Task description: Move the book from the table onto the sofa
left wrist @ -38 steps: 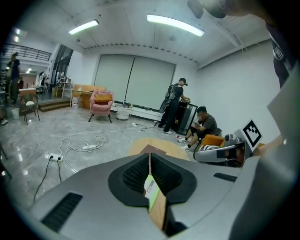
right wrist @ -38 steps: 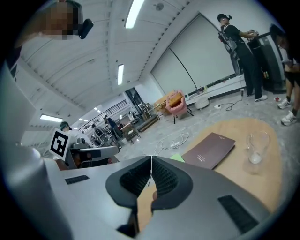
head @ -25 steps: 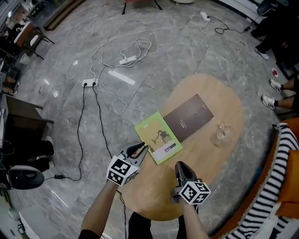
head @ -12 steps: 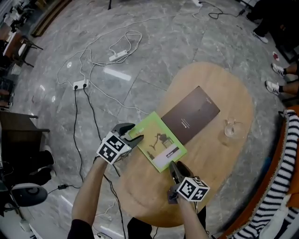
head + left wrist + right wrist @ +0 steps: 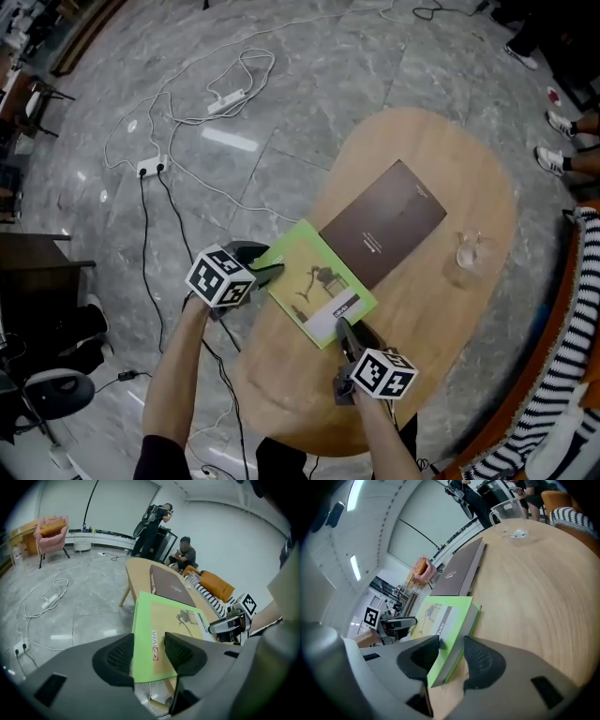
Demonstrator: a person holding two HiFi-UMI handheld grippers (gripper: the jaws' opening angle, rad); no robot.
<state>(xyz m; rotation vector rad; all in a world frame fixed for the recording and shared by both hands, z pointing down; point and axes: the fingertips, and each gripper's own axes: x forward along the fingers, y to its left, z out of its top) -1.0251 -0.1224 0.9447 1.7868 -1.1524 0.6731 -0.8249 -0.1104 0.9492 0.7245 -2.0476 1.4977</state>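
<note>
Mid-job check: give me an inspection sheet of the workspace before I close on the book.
Surface: oval wooden table.
Job's things: green book lies flat at the table's near-left edge, corner overhanging; orange sofa to the right.
Clutter: brown book beside the green one; glass further right.
Grippers: left gripper and right gripper have just been opening; each one's jaws stand apart around an edge of the green book, not pressing.
Cables: white leads with power strips on the floor, left of the table.
Surroundings: grey stone floor; shoes at far right.
</note>
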